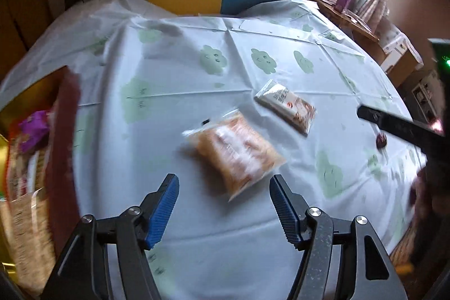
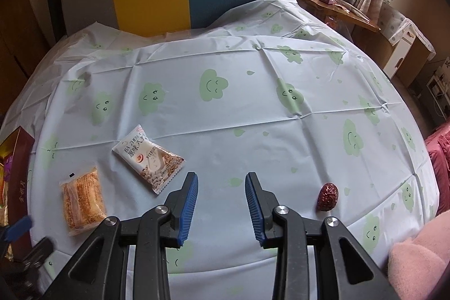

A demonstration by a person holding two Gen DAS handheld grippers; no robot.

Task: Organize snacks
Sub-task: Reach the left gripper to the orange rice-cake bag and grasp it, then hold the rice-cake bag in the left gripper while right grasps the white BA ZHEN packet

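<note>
Left tool (image 1: 223,187) gapes empty above crinkly orange pastry packet (image 1: 237,153).

Pastry pack (image 2: 82,200) left of biscuit pack (image 2: 149,159); date (image 2: 327,196) far right.

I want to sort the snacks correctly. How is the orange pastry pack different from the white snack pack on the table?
The orange pastry pack is clear, so the golden pastry shows; the white snack pack is printed with text and a picture. The pastry pack looks plump and squarish; the white pack is flatter and longer. The pastry pack lies nearer the box. Both are sealed and lie flat on the tablecloth, untouched.
</note>
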